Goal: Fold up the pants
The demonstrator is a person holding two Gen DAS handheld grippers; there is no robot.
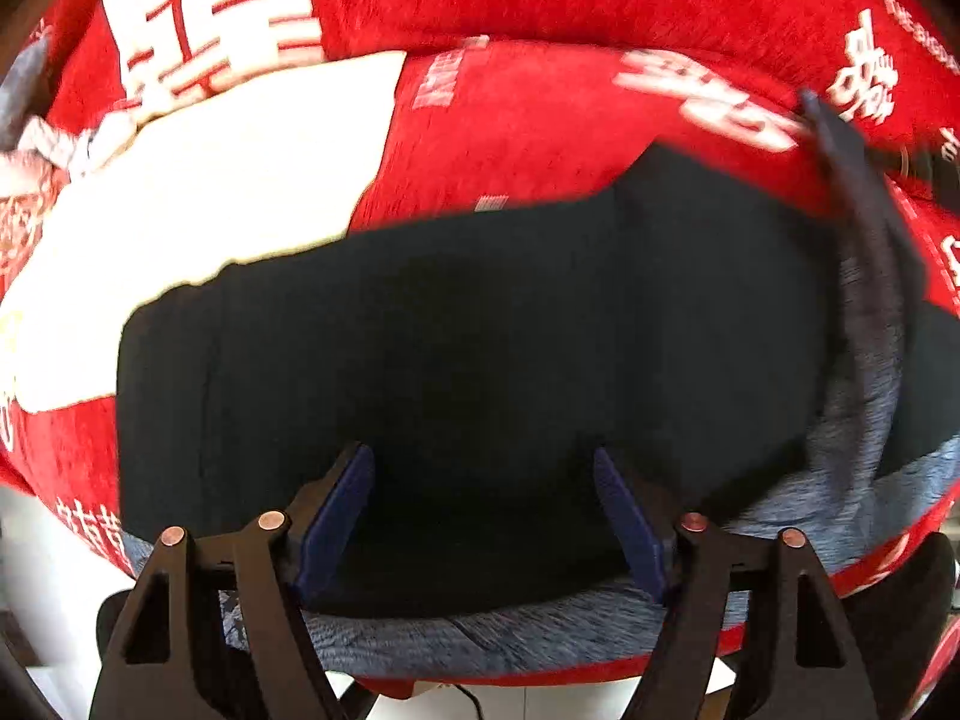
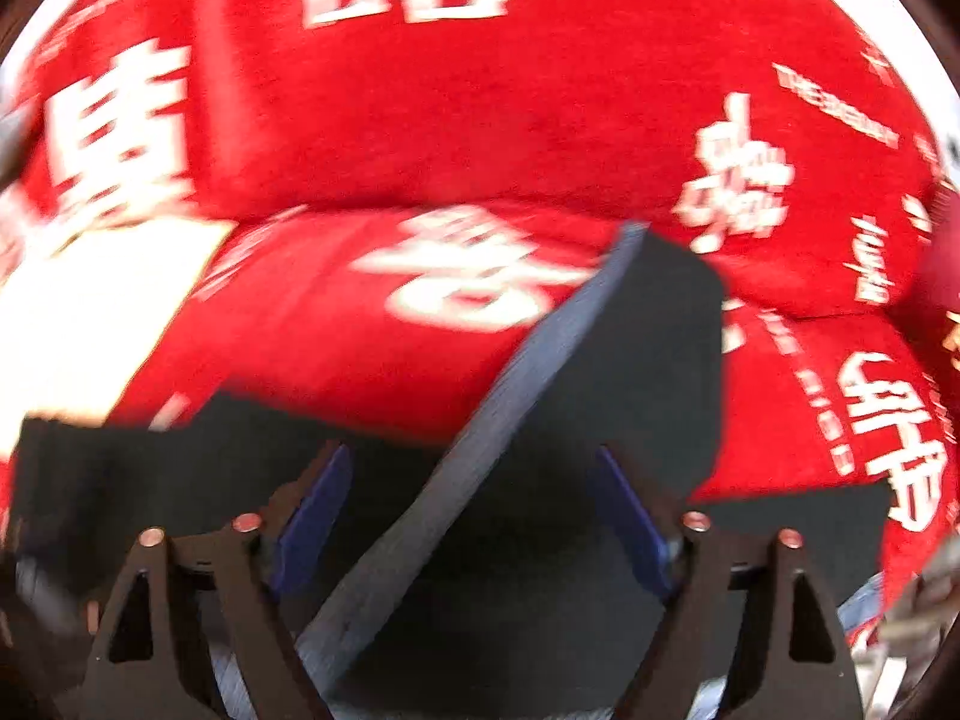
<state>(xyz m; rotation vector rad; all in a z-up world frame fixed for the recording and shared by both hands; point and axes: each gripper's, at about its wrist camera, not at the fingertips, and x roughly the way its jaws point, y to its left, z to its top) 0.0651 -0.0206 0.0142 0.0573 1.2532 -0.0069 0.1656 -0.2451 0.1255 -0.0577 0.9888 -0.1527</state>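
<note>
The pants [image 1: 480, 324] are black with a blue-grey lining and lie across a red sofa. In the left wrist view a lining strip [image 1: 870, 312] curls up at the right and a lining band [image 1: 480, 636] runs along the near edge. My left gripper [image 1: 483, 510] is open, fingers apart just above the black cloth. In the right wrist view the pants [image 2: 630, 348] show a raised fold with a blue-grey edge [image 2: 510, 396] running diagonally between the fingers. My right gripper [image 2: 471, 516] is open over that fold.
The red sofa cover [image 1: 540, 120] carries white characters and also fills the right wrist view [image 2: 420, 120]. A white cloth [image 1: 210, 192] lies left of the pants. A patterned grey-white item [image 1: 54, 150] sits at the far left. Pale floor [image 1: 36, 588] shows below the seat edge.
</note>
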